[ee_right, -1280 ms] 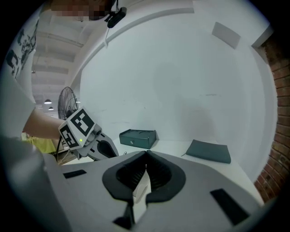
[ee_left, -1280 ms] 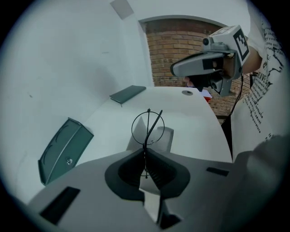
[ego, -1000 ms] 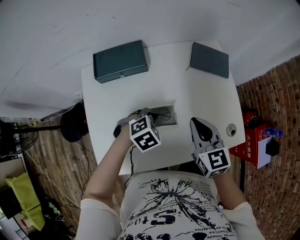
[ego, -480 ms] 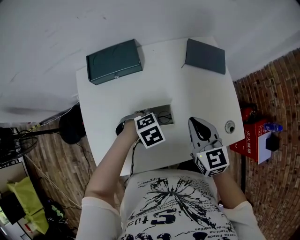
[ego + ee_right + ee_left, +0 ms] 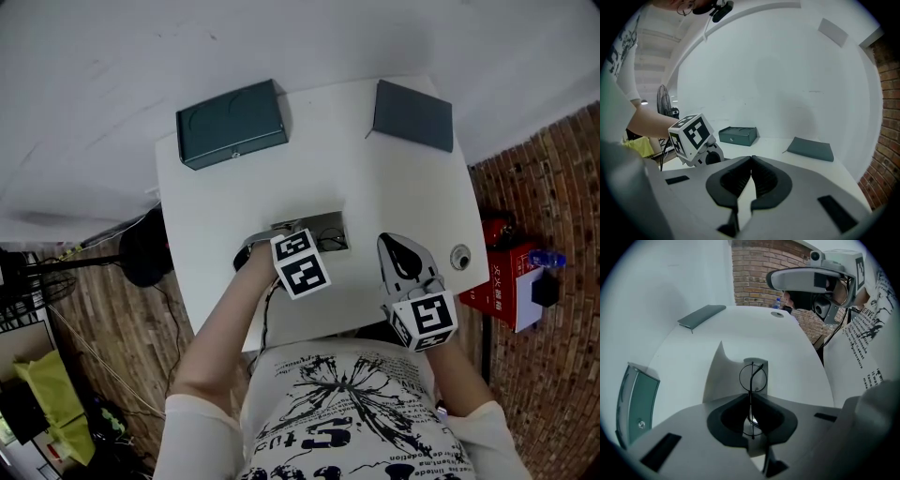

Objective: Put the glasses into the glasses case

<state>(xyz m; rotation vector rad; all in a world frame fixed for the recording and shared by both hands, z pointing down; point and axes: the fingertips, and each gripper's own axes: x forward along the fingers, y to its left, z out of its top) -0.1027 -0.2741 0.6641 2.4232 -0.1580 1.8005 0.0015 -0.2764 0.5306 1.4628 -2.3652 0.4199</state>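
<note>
The left gripper (image 5: 751, 397), jaws just easing apart, narrowly pinches the glasses (image 5: 753, 377) on the grey pad (image 5: 715, 380); likely releasing, casing undone.

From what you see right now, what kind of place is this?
Probably an indoor room used as a simple workspace. A small white table stands by a plain white wall. There is a brick wall to one side and a standing fan nearby.

Red box (image 5: 503, 295): white Chinese characters, possibly "灭火", too small to confirm. Shirt (image 5: 375, 450): black stylised print lettering, seen upside down, not legible.
</note>
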